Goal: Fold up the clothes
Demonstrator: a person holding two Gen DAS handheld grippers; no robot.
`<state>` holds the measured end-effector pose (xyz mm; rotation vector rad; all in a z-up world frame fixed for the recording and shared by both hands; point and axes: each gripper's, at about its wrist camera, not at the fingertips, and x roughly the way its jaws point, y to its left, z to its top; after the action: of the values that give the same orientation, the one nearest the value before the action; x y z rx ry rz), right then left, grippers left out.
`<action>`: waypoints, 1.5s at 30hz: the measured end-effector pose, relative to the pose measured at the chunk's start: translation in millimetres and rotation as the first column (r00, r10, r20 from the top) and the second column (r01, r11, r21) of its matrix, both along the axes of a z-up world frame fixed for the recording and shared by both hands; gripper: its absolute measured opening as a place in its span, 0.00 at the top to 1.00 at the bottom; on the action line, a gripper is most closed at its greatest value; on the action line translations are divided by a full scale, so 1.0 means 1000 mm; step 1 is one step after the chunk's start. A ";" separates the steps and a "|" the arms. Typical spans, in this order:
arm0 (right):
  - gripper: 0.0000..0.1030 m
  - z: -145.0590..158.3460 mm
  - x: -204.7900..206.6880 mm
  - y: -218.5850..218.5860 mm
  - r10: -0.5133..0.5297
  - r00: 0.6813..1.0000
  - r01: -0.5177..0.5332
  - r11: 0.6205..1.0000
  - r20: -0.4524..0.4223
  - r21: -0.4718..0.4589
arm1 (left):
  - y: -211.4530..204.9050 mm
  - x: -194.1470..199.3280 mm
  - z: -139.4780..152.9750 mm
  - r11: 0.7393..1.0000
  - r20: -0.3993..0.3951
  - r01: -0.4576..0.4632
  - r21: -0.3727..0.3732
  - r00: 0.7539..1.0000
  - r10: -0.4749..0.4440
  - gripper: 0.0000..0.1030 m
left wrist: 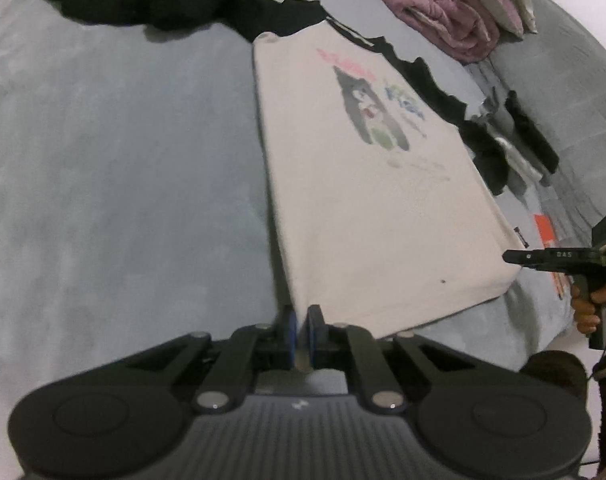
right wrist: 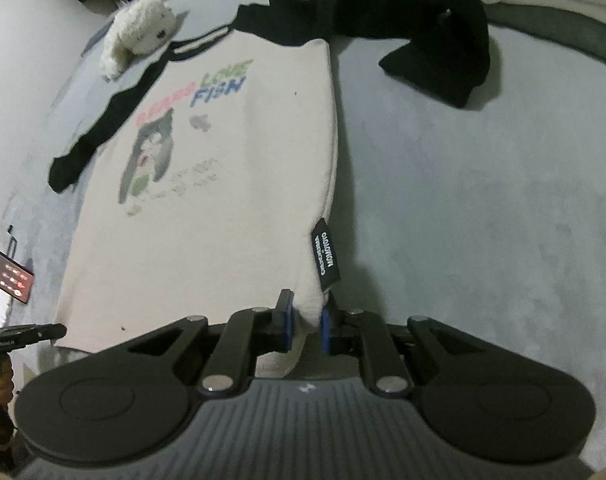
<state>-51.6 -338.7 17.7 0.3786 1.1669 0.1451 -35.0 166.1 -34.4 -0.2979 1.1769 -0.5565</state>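
1. A grey bed cover (left wrist: 103, 160) carries everything.
2. A cream shirt (left wrist: 363, 200) with black sleeves lies spread flat across its middle, print up, hem towards the near edge.
3. Pink bedding (left wrist: 455, 16) is bunched at the far edge; a white plush toy (right wrist: 139, 32) lies by the collar.
4. The left gripper (left wrist: 301, 332) pinches one hem corner, jaws nearly together.
5. The right gripper (right wrist: 306, 330) apparently clamps the other hem corner, beside a black label (right wrist: 326, 256).

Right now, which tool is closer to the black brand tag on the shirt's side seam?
Right. The right tool pinches the shirt's bottom corner just below the black tag; the left tool grips the opposite bottom corner, across the hem.
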 end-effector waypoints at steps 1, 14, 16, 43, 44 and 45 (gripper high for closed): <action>0.73 0.000 0.002 0.001 0.000 1.000 0.000 1.000 0.002 -0.017 | 0.003 0.002 0.002 1.000 0.010 -0.014 -0.004 1.000 0.014 0.89; 0.58 0.032 0.036 0.012 -0.008 0.986 0.032 0.989 0.168 -0.141 | 0.044 0.073 0.012 0.918 0.232 -0.386 0.092 0.905 0.357 0.57; 0.58 0.034 0.047 0.022 0.011 0.982 0.016 0.990 0.187 -0.140 | 0.048 0.090 0.011 0.888 0.270 -0.448 0.109 0.872 0.407 0.57; 0.58 0.005 0.221 0.199 0.233 0.875 -0.262 0.965 0.424 0.008 | 0.077 0.178 0.016 0.546 0.564 -0.835 0.058 0.479 0.672 0.88; 0.58 0.004 0.226 0.205 0.240 0.871 -0.267 0.964 0.428 0.002 | 0.080 0.177 0.018 0.529 0.582 -0.846 0.063 0.462 0.669 0.88; 0.58 0.002 0.231 0.212 0.250 0.868 -0.274 0.962 0.430 -0.007 | 0.084 0.176 0.021 0.506 0.600 -0.860 0.069 0.441 0.668 0.88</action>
<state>179.0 -126.9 19.7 0.2164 0.7726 0.4765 141.1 249.6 -13.1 -0.3138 0.4764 0.4365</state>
